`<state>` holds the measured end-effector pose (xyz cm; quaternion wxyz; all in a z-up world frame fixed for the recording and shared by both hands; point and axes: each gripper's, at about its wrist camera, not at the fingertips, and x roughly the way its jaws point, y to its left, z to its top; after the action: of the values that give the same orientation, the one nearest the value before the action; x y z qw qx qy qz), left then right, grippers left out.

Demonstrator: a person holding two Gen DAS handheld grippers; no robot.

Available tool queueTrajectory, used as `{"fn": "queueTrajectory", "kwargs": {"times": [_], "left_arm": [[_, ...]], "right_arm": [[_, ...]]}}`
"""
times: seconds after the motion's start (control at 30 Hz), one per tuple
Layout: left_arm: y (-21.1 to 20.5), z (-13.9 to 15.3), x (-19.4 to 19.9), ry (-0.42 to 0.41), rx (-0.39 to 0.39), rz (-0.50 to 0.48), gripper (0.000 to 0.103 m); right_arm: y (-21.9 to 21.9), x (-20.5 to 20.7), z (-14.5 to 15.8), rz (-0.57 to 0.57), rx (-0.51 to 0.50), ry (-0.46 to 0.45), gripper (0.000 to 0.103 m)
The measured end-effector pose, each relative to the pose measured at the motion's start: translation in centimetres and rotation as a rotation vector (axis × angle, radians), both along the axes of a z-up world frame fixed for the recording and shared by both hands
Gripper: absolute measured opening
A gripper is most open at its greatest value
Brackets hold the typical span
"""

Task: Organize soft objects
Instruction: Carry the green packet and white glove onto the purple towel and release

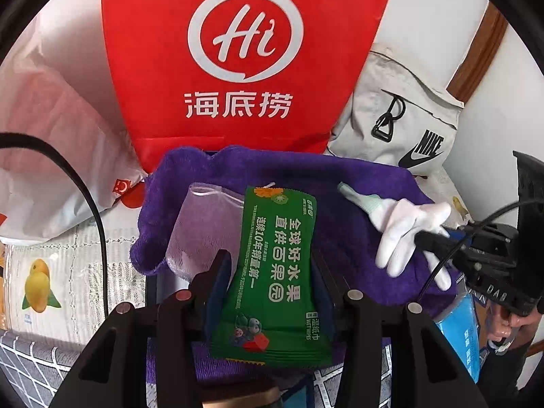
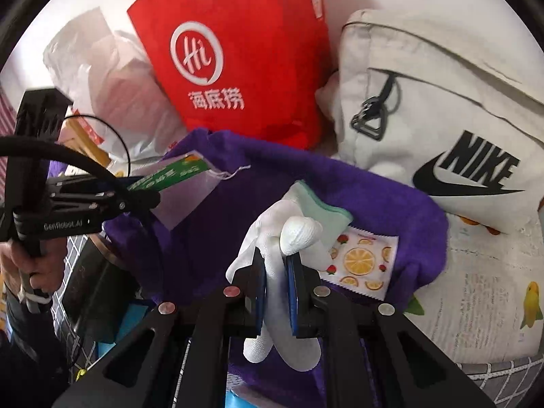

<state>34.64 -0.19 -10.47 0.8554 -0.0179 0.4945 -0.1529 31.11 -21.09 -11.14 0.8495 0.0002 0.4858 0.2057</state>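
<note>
My left gripper (image 1: 268,265) is shut on a green wet-wipes packet (image 1: 275,272) and holds it above a purple towel (image 1: 340,176); a translucent mesh pouch (image 1: 200,227) lies on the towel just left of it. My right gripper (image 2: 277,261) is shut on a white glove (image 2: 295,234) with a mint cuff, over the same purple towel (image 2: 391,200). The glove (image 1: 408,227) and the right gripper (image 1: 438,241) show at the right of the left wrist view. The left gripper (image 2: 149,197) with the green packet (image 2: 170,173) shows at the left of the right wrist view.
A red Haidilao bag (image 1: 248,51) stands behind the towel, a white Nike bag (image 2: 442,119) to its right, a white plastic bag (image 1: 51,136) to its left. An orange-print sachet (image 2: 363,261) lies on the towel. A fruit-print cloth (image 2: 493,289) covers the surface.
</note>
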Motion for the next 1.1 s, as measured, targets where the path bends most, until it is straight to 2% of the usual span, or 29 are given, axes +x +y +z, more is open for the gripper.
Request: {"fn": "queueTrajectory", "kwargs": {"times": [0.13,0.4,0.47,0.53,0.6,0.63,0.93,1.1], "left_arm": [[-0.5,-1.0,0.5,0.025,0.019,-0.009,0.044],[-1.3,-2.4,1.2,0.055,0.053,-0.006,0.045],[-1.4,-2.6,1.3,0.059,0.058,-0.003,0.047],[-1.4,-2.7,1.5,0.064,0.049,-0.012,0.062],[-1.5,-2.7,1.5,0.061,0.041,-0.011,0.068],[-1.5,-2.5,1.5,0.057,0.041,-0.011,0.069],[-0.7,1.2,0.0,-0.001,0.025,0.003,0.069],[-0.4,5.7,-2.8,-0.111,0.04,-0.004,0.069]], "right_arm": [[0.7,0.4,-1.4,0.012,-0.033,0.039,0.012],[0.2,0.5,-2.0,0.016,-0.028,0.059,0.015],[0.3,0.7,-2.2,0.019,-0.019,0.073,0.021],[0.2,0.8,-2.3,0.017,-0.022,0.08,0.044],[0.2,0.8,-2.2,0.015,-0.028,0.071,0.052],[0.2,0.7,-1.9,0.018,-0.03,0.063,0.052],[0.2,-1.1,1.9,-0.003,-0.027,-0.023,0.053],[0.7,-3.4,5.6,0.002,-0.008,-0.091,0.053]]}}
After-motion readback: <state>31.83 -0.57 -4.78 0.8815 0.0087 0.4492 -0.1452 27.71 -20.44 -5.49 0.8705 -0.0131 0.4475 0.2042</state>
